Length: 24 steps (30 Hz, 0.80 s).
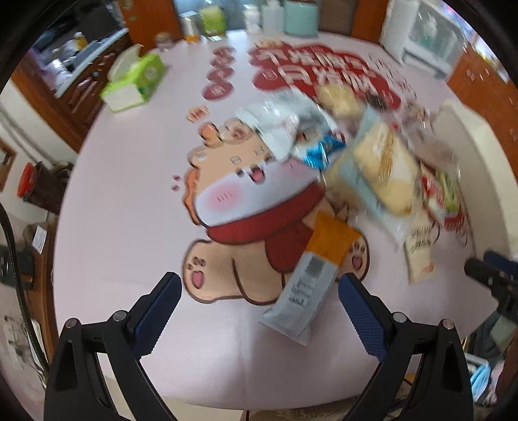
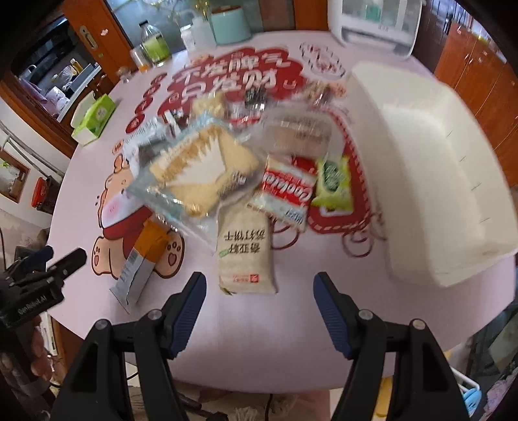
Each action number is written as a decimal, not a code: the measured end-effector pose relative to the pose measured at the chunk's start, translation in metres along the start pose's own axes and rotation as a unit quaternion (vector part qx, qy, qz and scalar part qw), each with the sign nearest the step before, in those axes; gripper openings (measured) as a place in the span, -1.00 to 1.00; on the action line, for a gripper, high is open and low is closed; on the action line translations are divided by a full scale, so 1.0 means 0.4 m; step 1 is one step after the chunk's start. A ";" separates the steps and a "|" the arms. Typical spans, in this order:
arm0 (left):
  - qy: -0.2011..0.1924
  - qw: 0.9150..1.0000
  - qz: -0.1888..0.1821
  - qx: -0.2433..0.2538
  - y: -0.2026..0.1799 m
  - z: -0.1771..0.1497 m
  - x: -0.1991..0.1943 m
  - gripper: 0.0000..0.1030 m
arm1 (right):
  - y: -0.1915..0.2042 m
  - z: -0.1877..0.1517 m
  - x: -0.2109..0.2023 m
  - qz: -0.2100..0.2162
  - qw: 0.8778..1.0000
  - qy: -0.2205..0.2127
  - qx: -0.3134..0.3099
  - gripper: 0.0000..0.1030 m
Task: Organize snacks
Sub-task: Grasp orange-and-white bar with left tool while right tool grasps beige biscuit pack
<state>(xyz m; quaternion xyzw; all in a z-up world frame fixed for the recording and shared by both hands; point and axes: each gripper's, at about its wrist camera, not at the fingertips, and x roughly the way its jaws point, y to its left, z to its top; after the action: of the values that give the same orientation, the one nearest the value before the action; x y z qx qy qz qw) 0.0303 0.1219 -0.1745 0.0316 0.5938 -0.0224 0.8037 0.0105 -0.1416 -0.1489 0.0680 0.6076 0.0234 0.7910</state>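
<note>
Several snack packets lie in a loose pile on a pink table mat (image 1: 129,200). An orange and grey packet (image 1: 310,275) lies nearest my left gripper (image 1: 259,291), which is open and empty just in front of it. In the right wrist view a beige packet (image 2: 246,249) lies just ahead of my right gripper (image 2: 259,291), open and empty. A bread packet (image 2: 197,168), a red and white packet (image 2: 285,187) and a green packet (image 2: 333,181) lie behind. A white bin (image 2: 430,181) stands to the right. The orange packet also shows there (image 2: 142,259).
A green tissue box (image 1: 136,81) sits at the far left of the table. Jars, bottles and a mint canister (image 2: 230,26) stand along the far edge, with a white appliance (image 2: 375,22) at the back right. The table's near edge is just under both grippers.
</note>
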 end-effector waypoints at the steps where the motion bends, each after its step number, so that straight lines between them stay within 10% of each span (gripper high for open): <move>1: 0.006 1.000 -0.002 0.010 -0.009 -0.004 0.014 0.88 | 0.001 -0.003 0.015 0.001 1.000 0.004 -0.001 0.34; 20: 0.055 0.992 -0.043 0.104 -0.142 -0.025 0.212 0.64 | 0.078 0.017 0.232 -0.036 0.997 0.031 -0.054 0.32; 24: 0.031 0.992 -0.048 0.109 -0.146 -0.021 0.198 -0.13 | 0.087 0.012 0.236 -0.051 0.996 0.027 -0.067 0.20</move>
<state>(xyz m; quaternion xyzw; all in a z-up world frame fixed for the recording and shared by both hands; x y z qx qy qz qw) 0.0411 0.0647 -0.2540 0.0914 0.6132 -0.1247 0.7747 0.0414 -0.0964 -0.2332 -0.0167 0.6288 0.0252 0.7770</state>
